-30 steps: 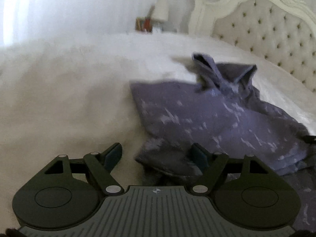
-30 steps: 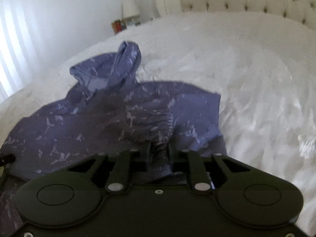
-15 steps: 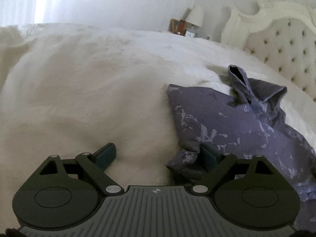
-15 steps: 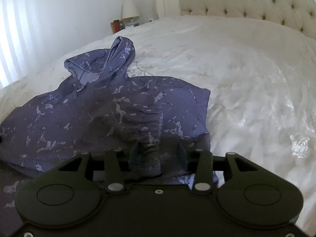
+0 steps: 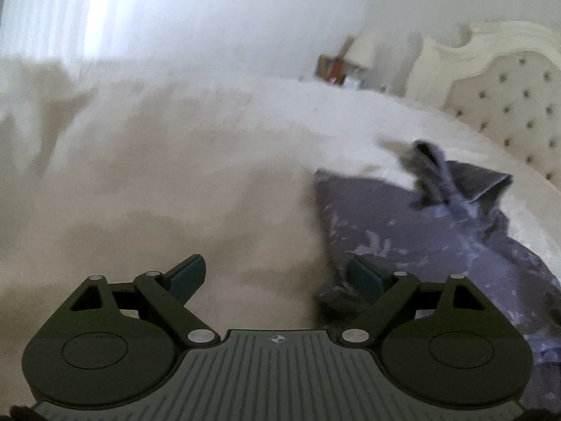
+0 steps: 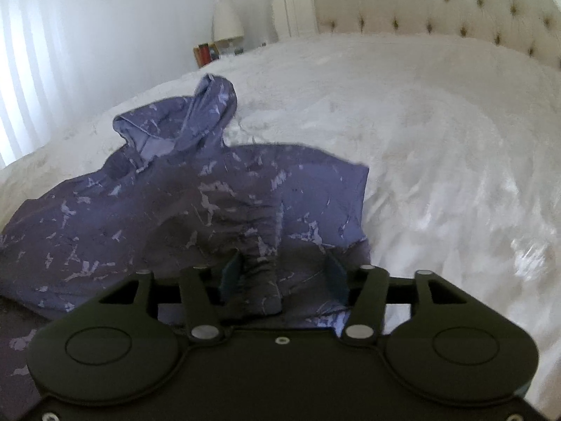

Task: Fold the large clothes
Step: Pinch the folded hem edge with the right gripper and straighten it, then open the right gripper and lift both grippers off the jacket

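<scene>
Your purple hoodie (image 6: 210,203) lies spread on the white bed (image 6: 438,140), hood pointing away toward the headboard (image 6: 438,7), body running back toward you. The sleeve cuff (image 6: 261,273) sits folded onto the chest, and your right gripper (image 6: 284,273) straddles it: jaws have just been opening, now apart, cuff loose between them, pads not pressing. Looks like you just let go of that fold.

Your left gripper (image 5: 277,277) is wide open with nothing between the jaws, over bare bed cover. The hoodie's near edge (image 5: 336,294) bunches just beside its right finger, so the cloth lies to the right of it, not ahead.

The long axis runs hood to hem, roughly along both grippers' pointing lines. Right hand is nearer the garment body; left sits at its side edge. The next fold probably starts from the hem or that left side edge.
</scene>
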A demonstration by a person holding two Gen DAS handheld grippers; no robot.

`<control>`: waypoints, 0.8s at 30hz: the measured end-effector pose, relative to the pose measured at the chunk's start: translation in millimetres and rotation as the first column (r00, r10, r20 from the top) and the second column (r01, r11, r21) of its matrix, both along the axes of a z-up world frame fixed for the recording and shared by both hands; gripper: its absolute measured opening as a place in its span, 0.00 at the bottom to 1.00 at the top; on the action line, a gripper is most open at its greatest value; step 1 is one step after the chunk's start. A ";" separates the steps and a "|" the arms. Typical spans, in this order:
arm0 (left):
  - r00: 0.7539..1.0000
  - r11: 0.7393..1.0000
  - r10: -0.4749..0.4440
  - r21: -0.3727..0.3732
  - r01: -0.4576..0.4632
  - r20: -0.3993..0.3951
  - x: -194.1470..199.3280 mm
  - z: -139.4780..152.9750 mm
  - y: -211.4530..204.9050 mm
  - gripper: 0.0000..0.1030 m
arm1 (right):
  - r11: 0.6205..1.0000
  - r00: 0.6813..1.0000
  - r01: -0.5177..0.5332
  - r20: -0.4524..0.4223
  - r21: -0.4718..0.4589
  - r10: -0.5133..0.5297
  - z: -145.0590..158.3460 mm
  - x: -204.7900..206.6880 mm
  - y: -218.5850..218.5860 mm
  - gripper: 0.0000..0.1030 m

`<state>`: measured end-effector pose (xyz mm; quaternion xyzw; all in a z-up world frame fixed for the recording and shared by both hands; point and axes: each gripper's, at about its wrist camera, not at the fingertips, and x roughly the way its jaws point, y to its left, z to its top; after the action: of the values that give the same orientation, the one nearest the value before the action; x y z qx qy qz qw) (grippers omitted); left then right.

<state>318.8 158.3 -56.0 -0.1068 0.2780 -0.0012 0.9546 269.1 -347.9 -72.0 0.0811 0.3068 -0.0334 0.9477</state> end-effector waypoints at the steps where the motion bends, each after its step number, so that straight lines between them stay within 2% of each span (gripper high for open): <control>1: 1.000 1.000 -0.014 0.014 0.014 0.017 -3.5 3.6 -1.8 0.86 | 1.000 1.000 -0.006 0.017 -0.017 0.007 4.1 -3.8 1.8 0.59; 4: 0.998 0.997 -0.050 0.067 0.047 0.048 -11.3 12.3 -9.9 0.87 | 0.999 0.998 -0.035 0.060 -0.021 0.036 13.0 -11.1 6.0 0.59; 7: 0.996 0.986 -0.082 0.146 0.075 0.046 -11.8 16.7 -23.5 0.87 | 0.998 0.994 -0.066 0.089 -0.013 0.066 19.8 -12.9 12.4 0.60; 11: 0.985 0.952 -0.166 0.269 0.147 0.047 -8.3 21.7 -51.1 0.87 | 0.996 0.990 -0.090 0.111 -0.008 0.090 23.7 -7.9 21.3 0.60; 13: 0.973 0.932 -0.223 0.306 0.195 0.062 -8.1 22.2 -65.0 0.87 | 0.993 0.986 -0.116 0.125 0.004 0.115 24.6 -6.6 26.4 0.60; 19: 0.928 0.886 -0.368 0.328 0.329 0.062 -7.0 11.2 -90.5 0.87 | 0.985 0.982 -0.169 0.088 0.020 0.166 12.6 2.4 36.4 0.60; 22: 0.932 0.886 -0.360 0.294 0.359 -0.052 15.9 -9.5 -92.4 0.88 | 0.988 0.988 -0.154 0.021 0.030 0.153 -3.2 10.0 33.4 0.61; 24: 0.932 0.894 -0.354 0.266 0.361 -0.076 26.0 -21.0 -88.4 0.96 | 0.987 0.988 -0.154 0.012 0.045 0.154 -9.9 12.5 31.9 0.60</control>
<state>344.8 69.9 -77.0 0.0799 0.3026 -0.1365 0.9399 281.6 -316.0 -81.9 0.0792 0.3089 0.0473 0.9466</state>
